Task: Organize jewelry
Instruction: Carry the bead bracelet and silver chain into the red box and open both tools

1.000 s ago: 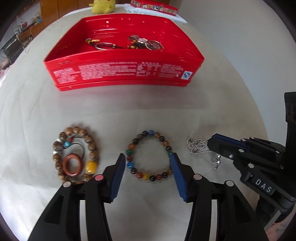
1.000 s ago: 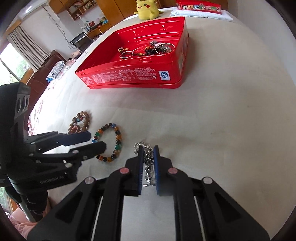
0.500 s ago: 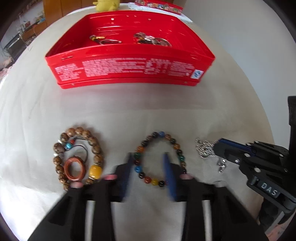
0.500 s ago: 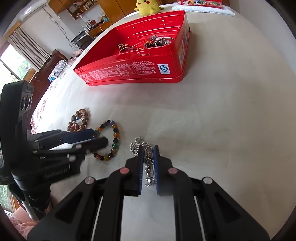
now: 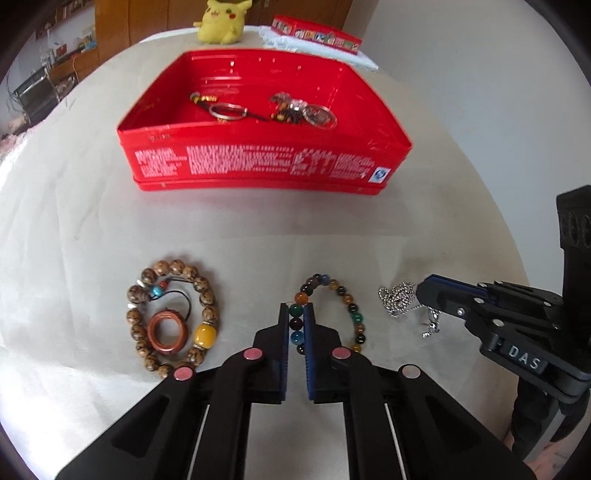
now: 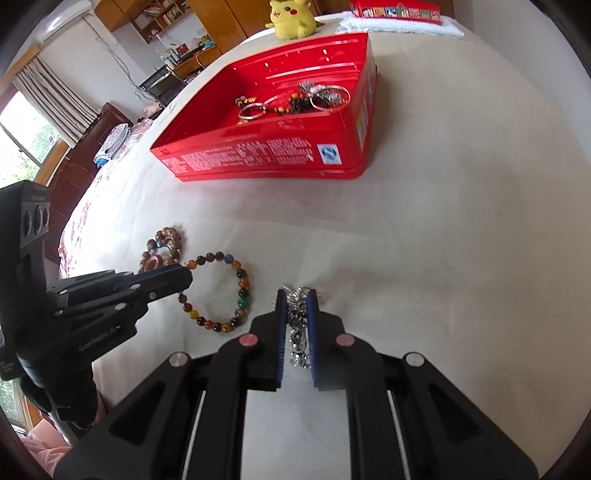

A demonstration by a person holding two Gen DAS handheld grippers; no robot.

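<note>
My left gripper [image 5: 296, 308] is shut on the left side of a multicoloured bead bracelet [image 5: 352, 312] that lies on the white cloth; the bracelet also shows in the right wrist view [image 6: 242, 284]. My right gripper [image 6: 296, 293] is shut on a silver chain necklace [image 6: 298, 325], which also shows in the left wrist view [image 5: 399, 299]. A brown wooden bead bracelet [image 5: 171, 317] with a reddish ring lies to the left. The red tin box [image 5: 258, 170] stands further back and holds key rings and other jewelry [image 5: 295, 110].
A yellow plush toy [image 5: 219, 20] and a small red box on a white towel [image 5: 317, 37] sit behind the tin. The table edge curves away on the right. Furniture and a window lie beyond the table's left side [image 6: 33, 147].
My left gripper went from open around the multicoloured bracelet to shut on its left side. The right gripper stayed shut on the silver chain. Both views rose slightly.
</note>
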